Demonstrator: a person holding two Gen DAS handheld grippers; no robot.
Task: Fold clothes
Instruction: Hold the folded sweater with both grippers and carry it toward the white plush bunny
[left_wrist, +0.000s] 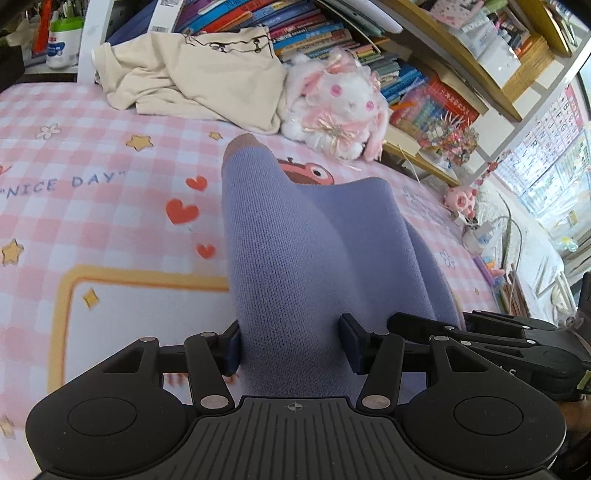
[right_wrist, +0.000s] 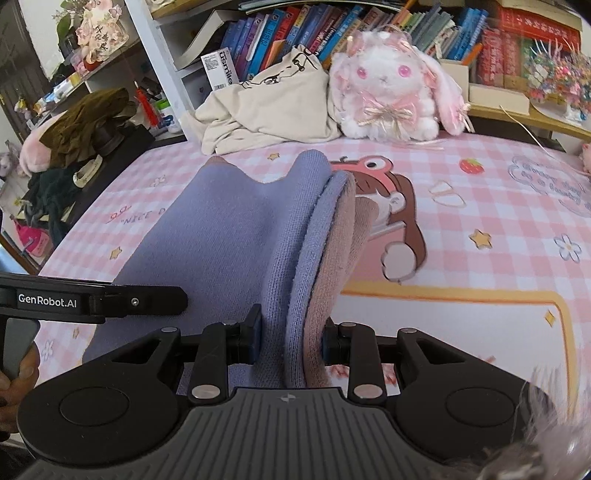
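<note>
left wrist view: left gripper (left_wrist: 291, 345) jaws clamp a fold of the lavender knit garment (left_wrist: 295, 236), draped over the pink checked bed sheet (left_wrist: 92, 206)
far: cream cloth heap (left_wrist: 199, 77), white plush bunny (left_wrist: 340, 107)
right wrist view: right gripper (right_wrist: 290, 341) jaws pinch the garment's layered edge (right_wrist: 229, 236), mid-bed
</note>
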